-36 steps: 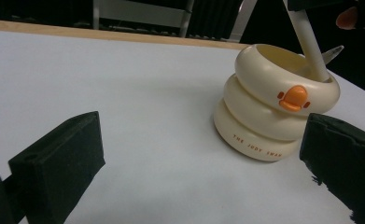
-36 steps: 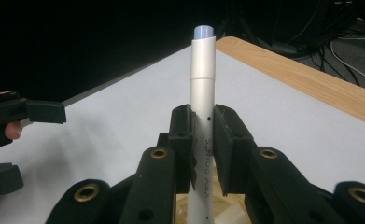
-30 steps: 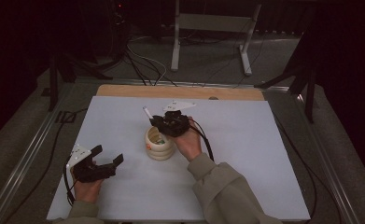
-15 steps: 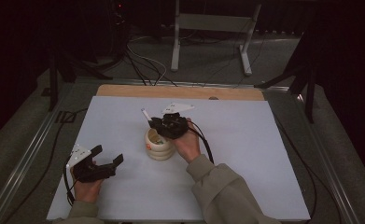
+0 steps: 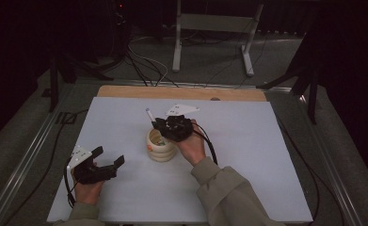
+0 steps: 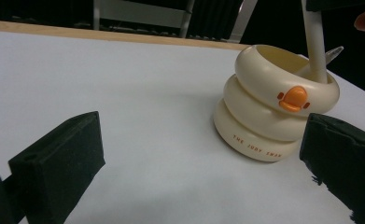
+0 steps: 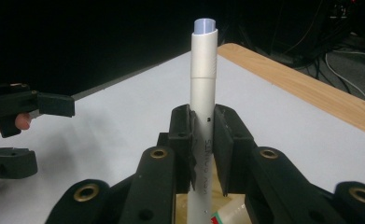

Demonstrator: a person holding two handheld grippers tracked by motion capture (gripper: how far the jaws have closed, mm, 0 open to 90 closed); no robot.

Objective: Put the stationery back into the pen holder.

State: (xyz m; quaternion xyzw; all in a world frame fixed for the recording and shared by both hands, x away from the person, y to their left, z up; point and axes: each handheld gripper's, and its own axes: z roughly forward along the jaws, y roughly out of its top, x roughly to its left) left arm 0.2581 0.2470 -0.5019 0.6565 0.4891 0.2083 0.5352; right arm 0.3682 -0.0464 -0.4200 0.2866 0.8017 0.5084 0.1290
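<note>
L claw (image 5: 110,158): open, nothing btwn the black pads; rests low on the counter at front-left, held by the L hand (image 5: 88,188). Its own view looks across bare surface twd the holder.
Counter (image 5: 266,155): flat white top w/ a wooden strip along the far edge.
Holder (image 5: 160,145): cream ribbed plastic pen pot, three stacked rings, orange duck-bill badge on the side; stands upright near counter centre, to the R of and beyond the L claw, well apart from it.
Pen (image 7: 203,79): white plastic marker w/ pale blue end cap; upper part sticks up past the pads, lower end is down inside the pot mouth. In L claw view it leans a little against the far rim (image 6: 316,42).
R claw (image 5: 159,126): clamped on the pen barrel, pads pressing both sides abt mid-length; sits directly over the pot, R hand (image 5: 191,146) behind it.
Key relation: pen's long axis runs near-vertical, roughly in line w/ the pot's opening; pot lies straight below the R claw. R hand is the nearer by far; L is idle.
Step (judged): pen being set into or drawn from the pot – can't tell which.
Next move needs: travel along the pen's axis, no sideways drag, else the light pot could tip.
</note>
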